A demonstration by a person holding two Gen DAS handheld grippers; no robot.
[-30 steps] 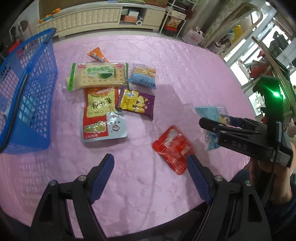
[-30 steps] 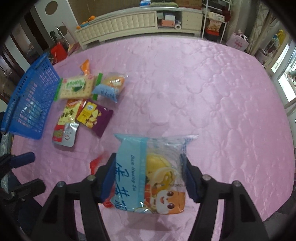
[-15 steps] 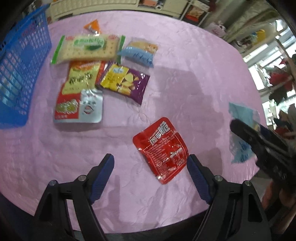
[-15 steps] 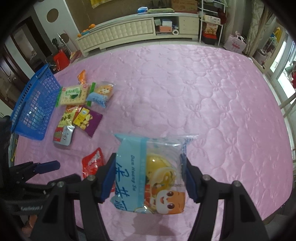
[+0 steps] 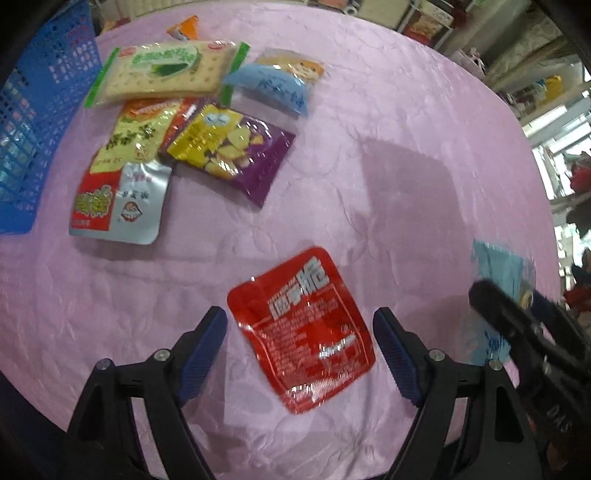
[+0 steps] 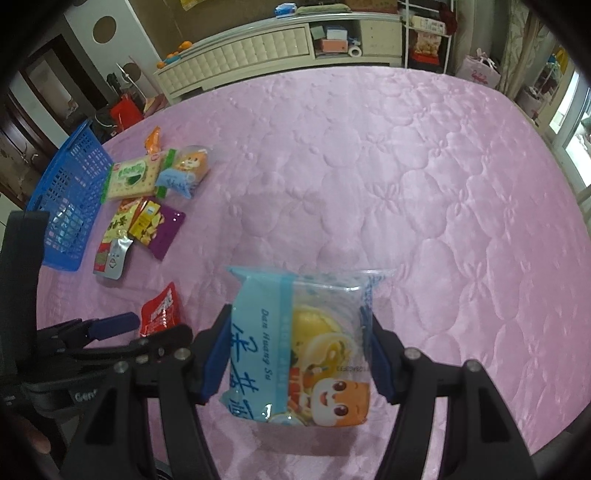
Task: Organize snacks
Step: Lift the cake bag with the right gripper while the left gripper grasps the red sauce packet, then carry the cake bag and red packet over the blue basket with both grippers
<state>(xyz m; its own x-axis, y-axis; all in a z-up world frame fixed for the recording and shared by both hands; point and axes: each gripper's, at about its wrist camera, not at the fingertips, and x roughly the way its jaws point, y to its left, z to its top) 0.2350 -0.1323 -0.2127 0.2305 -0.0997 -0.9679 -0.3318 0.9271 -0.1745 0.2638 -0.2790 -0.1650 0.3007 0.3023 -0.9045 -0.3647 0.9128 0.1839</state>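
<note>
My right gripper [image 6: 299,350] is shut on a light blue snack bag [image 6: 299,347] with a cartoon face, held above the pink quilted table. That bag also shows at the right edge of the left wrist view [image 5: 498,280]. My left gripper [image 5: 299,350] is open, its fingers either side of a red sachet [image 5: 303,328] lying flat on the table. The red sachet also shows in the right wrist view [image 6: 162,306]. A blue basket [image 5: 33,110] stands at the far left.
A cluster of packets lies beside the basket: green-edged crackers [image 5: 162,70], a small blue bag [image 5: 277,81], a purple and yellow bag [image 5: 232,151], a red and silver pouch [image 5: 122,184] and an orange packet [image 5: 184,27]. A cream cabinet [image 6: 258,48] stands beyond the table.
My left gripper has moved forward and down over the red sachet, which now lies between its fingers. My right gripper has risen a little, still holding the blue bag.
</note>
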